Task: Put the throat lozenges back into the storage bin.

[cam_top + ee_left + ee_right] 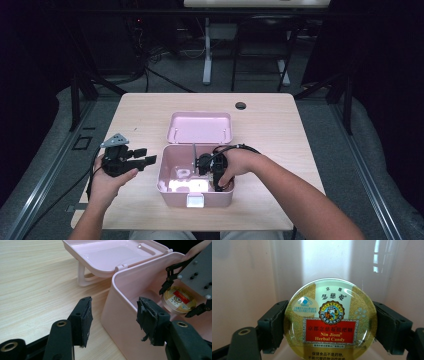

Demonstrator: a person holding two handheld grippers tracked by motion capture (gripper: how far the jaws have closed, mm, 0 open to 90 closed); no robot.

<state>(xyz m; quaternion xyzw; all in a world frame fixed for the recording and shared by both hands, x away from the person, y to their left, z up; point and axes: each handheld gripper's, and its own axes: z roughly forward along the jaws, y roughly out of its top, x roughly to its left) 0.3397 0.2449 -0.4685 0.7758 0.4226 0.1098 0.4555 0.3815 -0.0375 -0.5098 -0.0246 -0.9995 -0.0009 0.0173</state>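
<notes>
High view: my right gripper point(218, 175) inside the box point(165, 180), at 3 o'clock.
Left gripper view: my left gripper point(113, 317) wide open, empty.
Right gripper view: tin point(330, 320) clamped rim-to-rim; likely light, rigid, slippery lid.

The high view looks forward and down from above the person's side onto the whole table point(150, 110), set well back; the left gripper view rides low, close to the table, facing the outer wall of the pink box point(120, 315) and its open lid point(112, 257), with the right gripper point(183, 298) farther off inside; the right gripper view sits very near the candy tin point(330, 320), facing the box's inner wall; all three share the box.
</notes>
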